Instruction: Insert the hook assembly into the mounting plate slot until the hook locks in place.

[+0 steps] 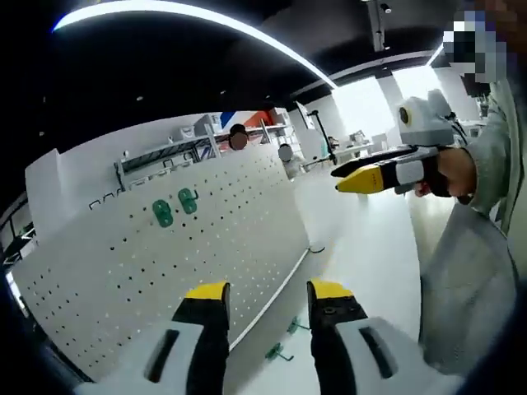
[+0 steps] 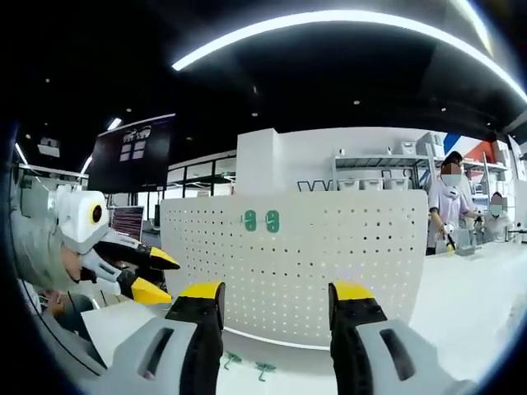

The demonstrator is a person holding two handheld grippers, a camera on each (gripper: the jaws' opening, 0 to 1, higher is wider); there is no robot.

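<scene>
A white pegboard mounting plate stands upright on the white table. Two green hooks sit side by side in its upper holes. Two more green hook pieces lie loose on the table at the board's foot. My left gripper is open and holds nothing, short of the board's right end; it also appears as the left gripper, jaws apart. My right gripper is open and holds nothing, facing the board; the right gripper hovers high at the right, held by a hand.
The white table runs past the board's end. A person's grey sleeve fills the right side. Two people stand at a bench behind the board, with shelving behind it.
</scene>
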